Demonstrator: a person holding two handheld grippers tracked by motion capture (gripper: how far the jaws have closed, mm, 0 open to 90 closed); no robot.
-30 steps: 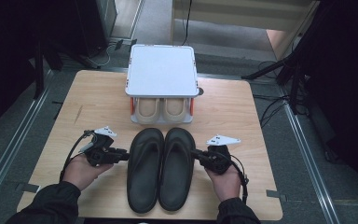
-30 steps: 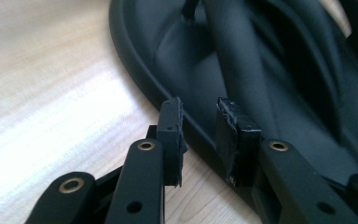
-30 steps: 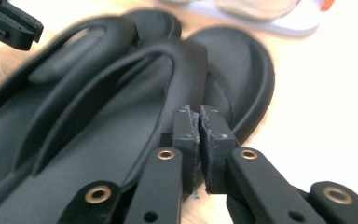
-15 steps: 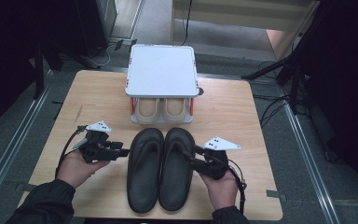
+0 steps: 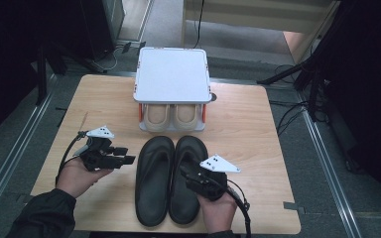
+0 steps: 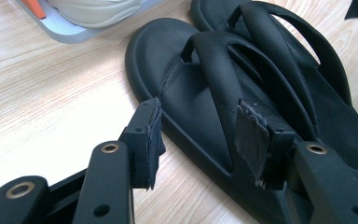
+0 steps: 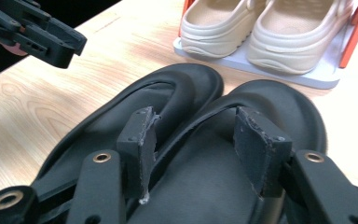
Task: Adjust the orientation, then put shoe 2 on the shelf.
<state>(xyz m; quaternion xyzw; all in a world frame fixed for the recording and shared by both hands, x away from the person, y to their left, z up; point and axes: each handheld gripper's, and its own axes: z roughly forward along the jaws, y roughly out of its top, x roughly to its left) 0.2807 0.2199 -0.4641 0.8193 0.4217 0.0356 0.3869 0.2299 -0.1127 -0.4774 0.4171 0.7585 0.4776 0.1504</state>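
Both my tongs just opened, empty. Right tongs [image 5: 191, 174] over right black sandal [image 5: 186, 181], long axis pointing toward shoe rack [image 5: 172, 74]; left tongs [image 5: 127, 155] beside left sandal [image 5: 151, 181].

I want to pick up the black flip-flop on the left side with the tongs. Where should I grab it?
Grab the left black flip-flop by its outer edge, coming in from the left side with the left tongs, which stand open beside it. That edge is a thin raised rim, free on the table. The inner edge lies against the other flip-flop, so there is no room there.
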